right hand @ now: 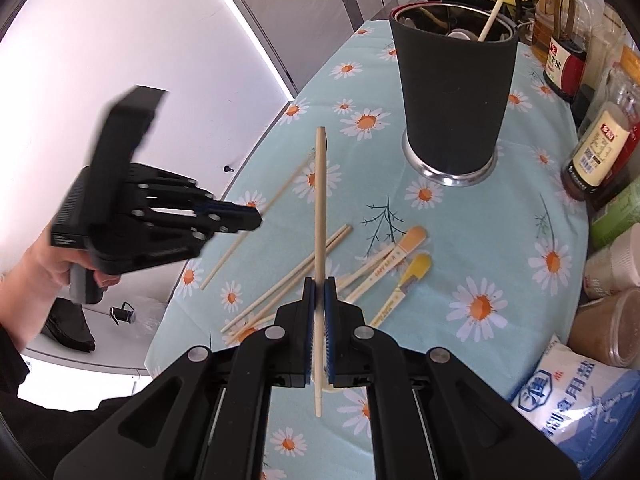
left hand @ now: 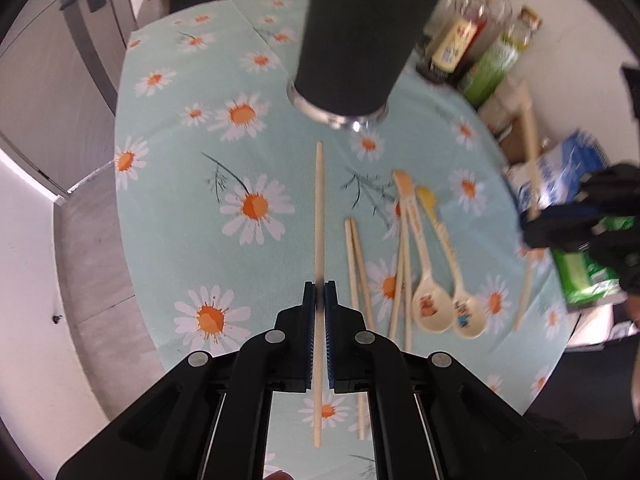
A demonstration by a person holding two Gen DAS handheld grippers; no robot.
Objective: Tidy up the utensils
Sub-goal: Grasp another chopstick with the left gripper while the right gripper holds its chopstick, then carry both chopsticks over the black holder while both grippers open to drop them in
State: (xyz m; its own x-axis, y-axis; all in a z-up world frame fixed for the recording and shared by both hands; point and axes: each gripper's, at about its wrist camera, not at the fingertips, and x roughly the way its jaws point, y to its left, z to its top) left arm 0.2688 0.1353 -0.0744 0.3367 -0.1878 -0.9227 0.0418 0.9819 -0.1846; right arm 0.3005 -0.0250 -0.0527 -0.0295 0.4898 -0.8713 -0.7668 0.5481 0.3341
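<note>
My left gripper (left hand: 319,286) is shut on a wooden chopstick (left hand: 319,208) held above the table, pointing at the black utensil cup (left hand: 356,40). My right gripper (right hand: 319,282) is shut on another chopstick (right hand: 320,200), also above the table. The black cup (right hand: 454,96) holds a chopstick and other utensils. Several loose chopsticks (left hand: 358,268) and two cream spoons (left hand: 428,280) lie on the daisy tablecloth (left hand: 180,160). The left gripper shows in the right wrist view (right hand: 256,218), the right gripper in the left wrist view (left hand: 532,220).
Sauce bottles (right hand: 564,60) and jars (right hand: 600,148) line the right edge of the table. A salt bag (right hand: 588,404) and a green pack (left hand: 584,276) lie near its front right. A door and floor lie left of the table.
</note>
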